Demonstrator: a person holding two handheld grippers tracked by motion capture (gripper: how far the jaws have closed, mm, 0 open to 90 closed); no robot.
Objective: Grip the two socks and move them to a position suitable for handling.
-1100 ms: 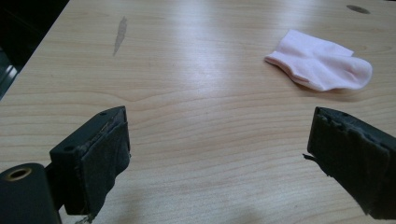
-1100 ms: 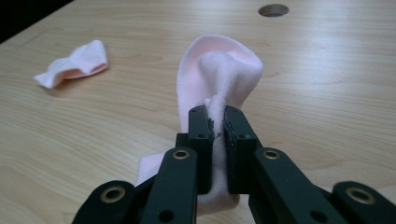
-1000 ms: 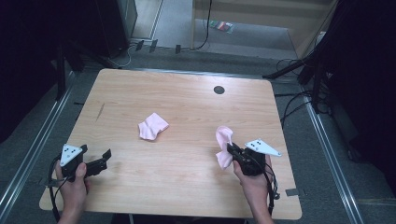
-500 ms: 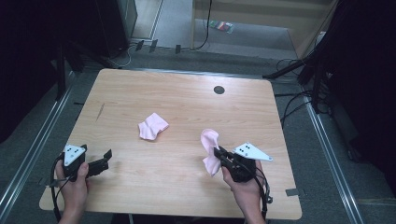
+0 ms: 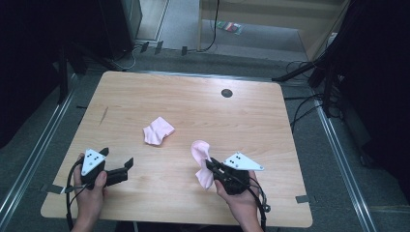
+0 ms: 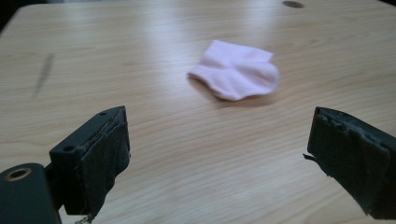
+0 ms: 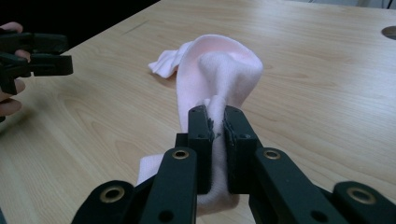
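Note:
Two pink socks are on the wooden table (image 5: pixel 193 106). One pink sock (image 5: pixel 158 130) (image 6: pixel 236 69) lies flat near the table's middle; its edge shows behind the held sock (image 7: pixel 164 63). My right gripper (image 5: pixel 211 166) (image 7: pixel 215 125) is shut on the second pink sock (image 5: pixel 201 162) (image 7: pixel 224 70), which bulges above the jaws and hangs below them, just over the table. My left gripper (image 5: pixel 116 166) (image 6: pixel 219 154) stands open near the front left edge, jaws wide apart with nothing between them, pointing toward the flat sock. The left gripper (image 7: pixel 35 56) appears at far left in the right gripper view.
A dark round hole (image 5: pixel 226 93) (image 6: pixel 293 4) (image 7: pixel 390 31) sits in the table's far middle. A dark streak (image 5: pixel 104 115) (image 6: pixel 44 73) marks the wood at left. Metal rails (image 5: pixel 34 159) and cables (image 5: pixel 300 113) run beside the table on the floor.
My right gripper has carried its sock leftward from the right side toward the table's middle front. The left gripper has edged slightly right. The flat sock has not moved.

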